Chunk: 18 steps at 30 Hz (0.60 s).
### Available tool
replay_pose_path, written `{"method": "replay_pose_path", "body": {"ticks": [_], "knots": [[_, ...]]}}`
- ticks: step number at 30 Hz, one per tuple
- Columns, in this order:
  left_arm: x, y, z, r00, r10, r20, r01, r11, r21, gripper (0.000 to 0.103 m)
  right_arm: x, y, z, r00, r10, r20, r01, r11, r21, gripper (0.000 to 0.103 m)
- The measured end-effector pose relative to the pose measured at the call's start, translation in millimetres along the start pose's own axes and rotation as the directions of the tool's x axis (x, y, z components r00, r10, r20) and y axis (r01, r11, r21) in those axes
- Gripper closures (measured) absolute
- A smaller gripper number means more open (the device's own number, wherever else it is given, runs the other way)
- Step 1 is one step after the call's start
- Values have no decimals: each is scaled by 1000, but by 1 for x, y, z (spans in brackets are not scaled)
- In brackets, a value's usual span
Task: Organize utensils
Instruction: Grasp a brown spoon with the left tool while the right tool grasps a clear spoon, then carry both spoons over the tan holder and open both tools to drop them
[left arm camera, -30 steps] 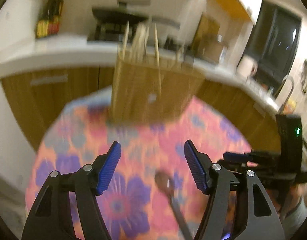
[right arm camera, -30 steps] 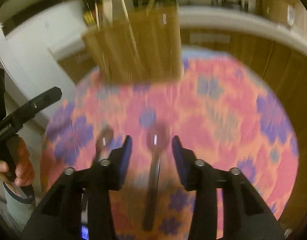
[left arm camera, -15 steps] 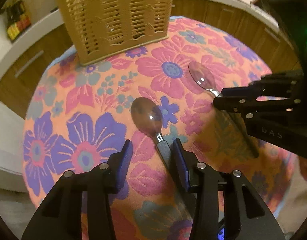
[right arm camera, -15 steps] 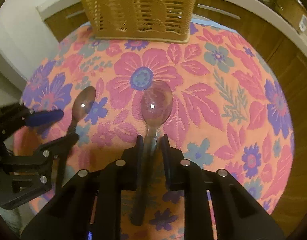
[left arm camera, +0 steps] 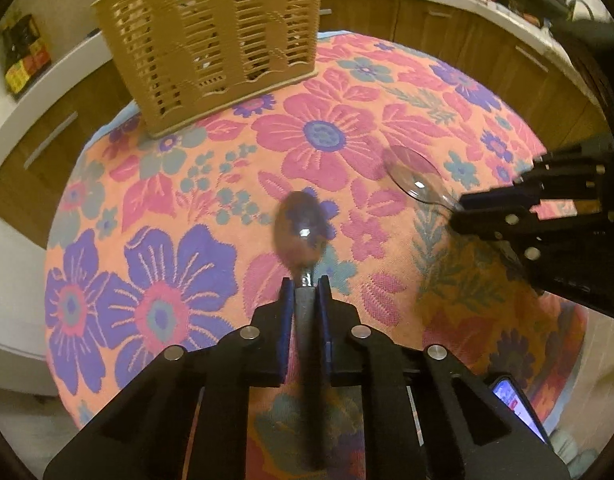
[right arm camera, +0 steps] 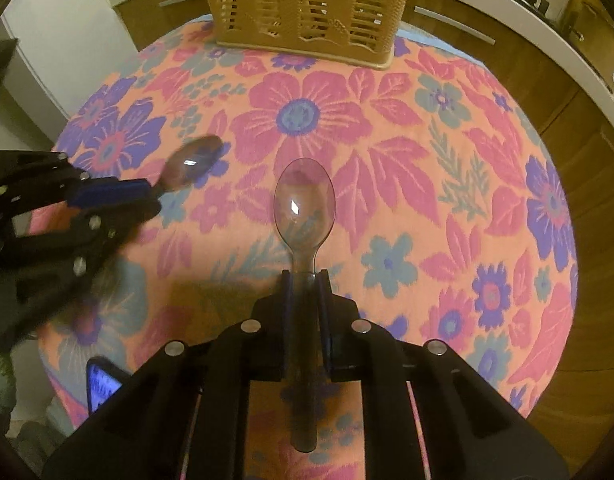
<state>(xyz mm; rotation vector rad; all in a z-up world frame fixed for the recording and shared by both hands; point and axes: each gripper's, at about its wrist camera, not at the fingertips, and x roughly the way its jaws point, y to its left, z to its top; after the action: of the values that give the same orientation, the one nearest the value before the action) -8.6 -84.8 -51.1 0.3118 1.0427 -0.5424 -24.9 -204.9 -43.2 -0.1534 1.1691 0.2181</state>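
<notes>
- Floral tablecloth (left arm camera: 387, 92) is covering a round table; slotted basket (left arm camera: 211, 40) is standing at upper frame.
- Left gripper (left arm camera: 305, 286) has just been closing, now pinching the dark spoon (left arm camera: 301, 232) at its neck, frame centre.
- Right gripper (right arm camera: 305, 280), likewise just closing, is clamping the clear spoon (right arm camera: 305, 204).
- Lifting advice: keep both level, grips firm, while carrying toward the basket.

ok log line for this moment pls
left gripper: just closed on dark spoon | right gripper: just closed on clear spoon | basket: behind, on cloth
</notes>
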Motion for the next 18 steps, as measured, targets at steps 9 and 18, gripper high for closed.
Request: {"method": "replay_pose_path", "body": {"ticks": [9,18], "knots": [[-37,17,10,986,-65,155,76,995,-63,93,-43,-7,3,984,87,158,-88,996,-5,93],[-105,41,41,922,-89,376,120,991,-60,93,-94,-10,38,928,132,348,-133,991,-20,93]]}}
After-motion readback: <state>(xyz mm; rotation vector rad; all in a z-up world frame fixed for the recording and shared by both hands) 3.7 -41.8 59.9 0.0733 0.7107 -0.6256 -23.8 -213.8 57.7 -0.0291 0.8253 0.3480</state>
